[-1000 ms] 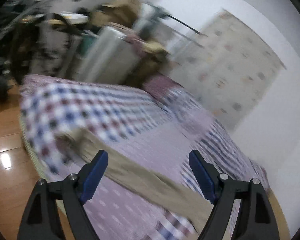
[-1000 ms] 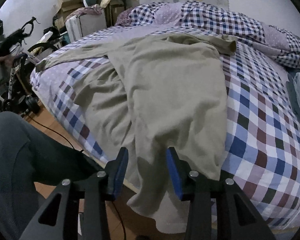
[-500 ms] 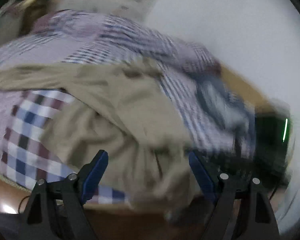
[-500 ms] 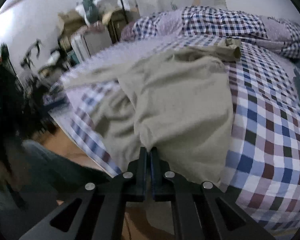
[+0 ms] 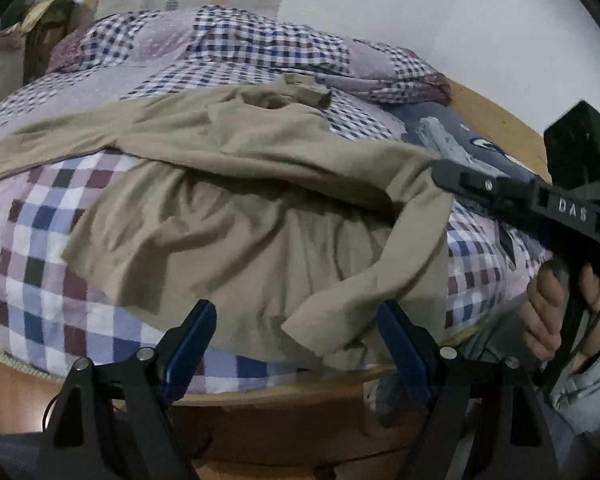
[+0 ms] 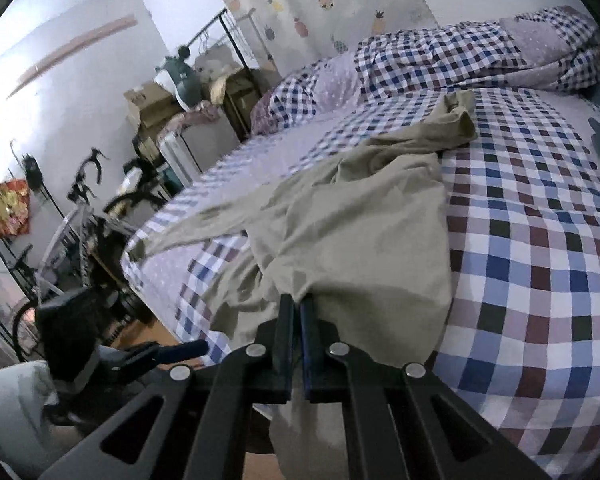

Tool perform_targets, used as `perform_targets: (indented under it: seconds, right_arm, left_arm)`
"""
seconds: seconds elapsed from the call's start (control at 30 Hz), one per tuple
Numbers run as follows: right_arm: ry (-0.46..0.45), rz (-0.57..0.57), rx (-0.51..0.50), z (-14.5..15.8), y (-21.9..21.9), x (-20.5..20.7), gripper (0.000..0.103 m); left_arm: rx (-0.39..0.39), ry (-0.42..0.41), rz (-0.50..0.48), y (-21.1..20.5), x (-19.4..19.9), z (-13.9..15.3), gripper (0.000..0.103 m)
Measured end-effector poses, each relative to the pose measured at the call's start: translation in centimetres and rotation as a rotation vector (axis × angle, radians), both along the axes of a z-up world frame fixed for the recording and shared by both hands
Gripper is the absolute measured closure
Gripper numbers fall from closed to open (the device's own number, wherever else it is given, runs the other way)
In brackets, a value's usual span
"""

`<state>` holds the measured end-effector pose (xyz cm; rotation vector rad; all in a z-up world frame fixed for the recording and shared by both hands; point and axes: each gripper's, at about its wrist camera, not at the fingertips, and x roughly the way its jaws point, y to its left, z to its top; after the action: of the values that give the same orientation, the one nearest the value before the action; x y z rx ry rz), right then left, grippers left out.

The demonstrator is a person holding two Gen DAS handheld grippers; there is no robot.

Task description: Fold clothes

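Khaki shirt [image 5: 228, 216] lies rumpled across the checked bed [image 5: 36, 280], filling the middle of the left wrist frame, its hem hanging over the near edge. At the lower centre of the right wrist frame, the right gripper [image 6: 296, 312] pinches the shirt's hem with fingers pressed together. The left gripper [image 5: 296, 332] hovers at the bottom centre, fingers spread wide, holding nothing. A hand [image 5: 548, 312] grips the right gripper's handle at right.

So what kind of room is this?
Most likely a lived-in bedroom: a bed under a checked quilt, a beige shirt spread on it, and boxes and a bicycle by the wall.
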<state>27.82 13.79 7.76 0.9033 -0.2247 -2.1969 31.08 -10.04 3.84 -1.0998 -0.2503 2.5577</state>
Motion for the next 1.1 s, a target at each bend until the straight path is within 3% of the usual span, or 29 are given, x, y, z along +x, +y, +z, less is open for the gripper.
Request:
perform_targets:
  seconds: [0.17,0.27,0.33,0.4,0.47,0.5,0.6,0.8,1.0,1.1]
  right_arm:
    - [0.009,0.016,-0.028,0.2,1.3,0.3,0.101]
    - [0.021,0.039,-0.038,0.4,1.5,0.6,0.101]
    - [0.028,0.052,-0.046,0.5,1.6,0.8,0.101]
    - [0.034,0.057,-0.055,0.6,1.7,1.0,0.101]
    - [0.037,0.06,-0.064,0.6,1.9,1.0,0.101]
    - [0.038,0.059,-0.067,0.6,2.0,1.0,0.101]
    - [0.033,0.059,-0.077,0.5,2.1,0.9,0.101]
    - [0.028,0.053,-0.082,0.3,2.1,0.8,0.099]
    - [0.024,0.035,-0.083,0.2,2.4,0.7,0.097]
    - [0.025,0.01,-0.089,0.3,2.9,0.6,0.087]
  left_arm:
    - [-0.114,0.095,-0.118,4.3,0.6,0.9,0.017]
    - [-0.154,0.088,-0.176,6.3,0.3,0.1,0.019]
    - [-0.154,0.076,-0.197,7.0,0.0,-0.2,0.028]
    - [-0.142,0.073,-0.201,7.1,-0.1,-0.2,0.053]
    - [-0.109,0.064,-0.2,6.8,-0.2,-0.2,0.066]
    - [-0.092,0.059,-0.199,6.5,-0.3,-0.2,0.079]
    - [-0.06,0.057,-0.198,6.0,-0.2,0.1,0.097]
    - [0.012,0.093,-0.181,4.5,0.8,2.0,0.099]
    - [0.137,0.133,-0.065,0.3,1.6,5.1,0.1]
    - [0.187,0.158,0.002,-2.4,1.9,6.9,0.1]
